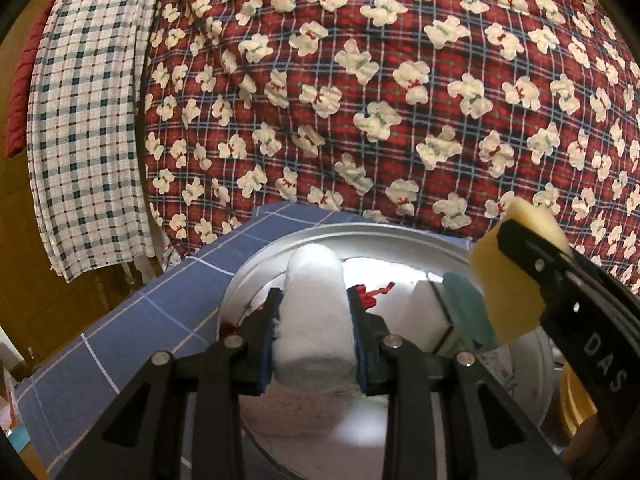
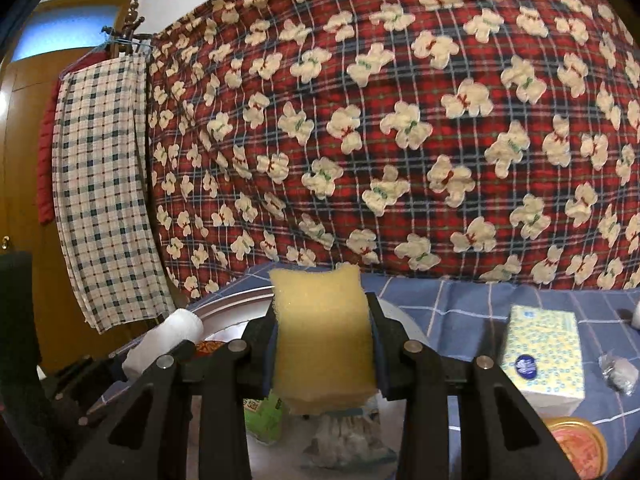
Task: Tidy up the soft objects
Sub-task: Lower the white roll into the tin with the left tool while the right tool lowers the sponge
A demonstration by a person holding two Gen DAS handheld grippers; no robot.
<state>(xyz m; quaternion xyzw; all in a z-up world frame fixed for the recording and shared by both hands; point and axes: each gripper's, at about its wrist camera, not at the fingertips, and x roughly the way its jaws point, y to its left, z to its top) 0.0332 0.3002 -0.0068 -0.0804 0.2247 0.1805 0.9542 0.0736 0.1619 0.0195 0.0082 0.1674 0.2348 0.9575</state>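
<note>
My left gripper (image 1: 314, 320) is shut on a white soft roll (image 1: 314, 312) and holds it over a shiny metal bowl (image 1: 360, 236). My right gripper (image 2: 324, 336) is shut on a yellow sponge (image 2: 320, 332); it shows in the left wrist view (image 1: 516, 280) at the bowl's right side, raised above it. A white block with a dark edge (image 1: 434, 312) and a teal piece (image 1: 468, 308) lie in the bowl. The white roll also shows at the left of the right wrist view (image 2: 164, 340).
The bowl stands on a blue checked cloth (image 1: 120, 340). A red plaid blanket with white bears (image 1: 360, 100) hangs behind. A checked towel (image 1: 88, 120) hangs at left. A tissue pack (image 2: 544, 356), a wrapped item (image 2: 618, 372), an orange lid (image 2: 576, 440) and a green packet (image 2: 266, 416) lie nearby.
</note>
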